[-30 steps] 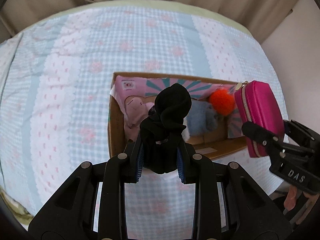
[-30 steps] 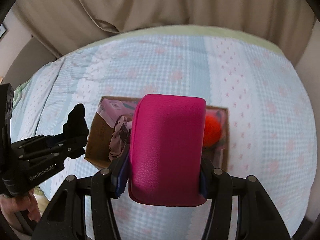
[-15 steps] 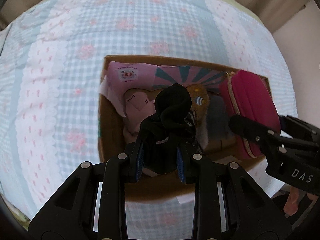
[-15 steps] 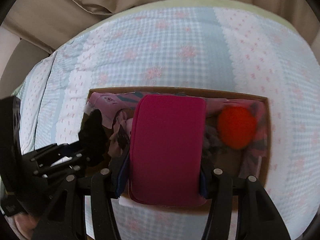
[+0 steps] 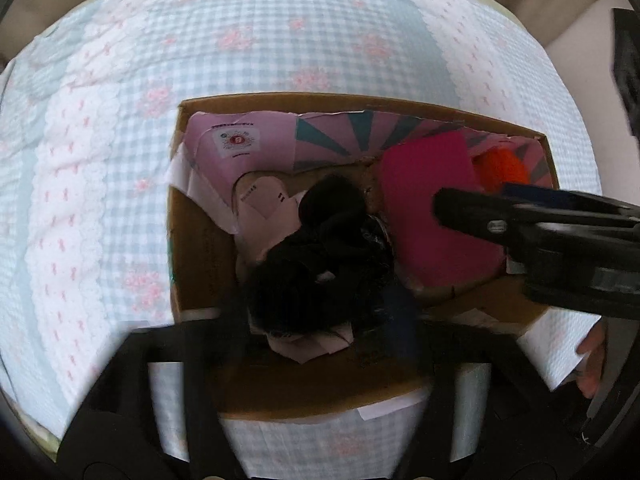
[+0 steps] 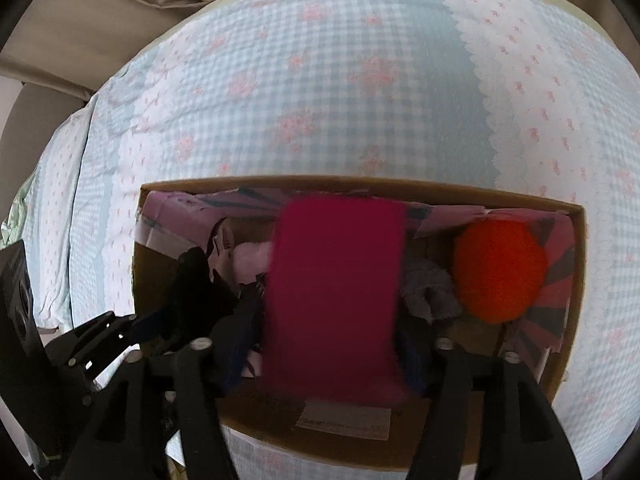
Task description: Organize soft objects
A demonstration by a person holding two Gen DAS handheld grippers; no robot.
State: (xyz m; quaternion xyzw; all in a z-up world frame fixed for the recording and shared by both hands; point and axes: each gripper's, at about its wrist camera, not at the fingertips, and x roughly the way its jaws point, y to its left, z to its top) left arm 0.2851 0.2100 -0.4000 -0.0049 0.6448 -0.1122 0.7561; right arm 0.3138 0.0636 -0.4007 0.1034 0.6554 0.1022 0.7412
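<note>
A cardboard box (image 5: 200, 248) (image 6: 560, 364) lies on the bed. My left gripper (image 5: 320, 304) sits over its left half, with the black cloth bundle (image 5: 316, 256) (image 6: 200, 284) between its blurred fingers; the frames do not show whether the jaws still press it. My right gripper (image 6: 328, 336) is inside the box with the magenta pouch (image 6: 332, 300) (image 5: 436, 208) between its fingers, which look spread a little wider than the pouch. An orange pom-pom (image 6: 500, 268) (image 5: 502, 170) and a grey fluffy item (image 6: 428, 284) lie at the box's right end.
The box is lined with pink printed paper (image 5: 248, 148). The bed is covered by a blue-and-white checked quilt (image 6: 360, 80) with pink flowers. Beige curtain (image 6: 100, 8) hangs behind the bed.
Both grippers moved down into the box with their loads. The pouch now lies among the box contents beside the pom-pom; the black bundle sits low on the pink paper. Both views are motion-blurred.
</note>
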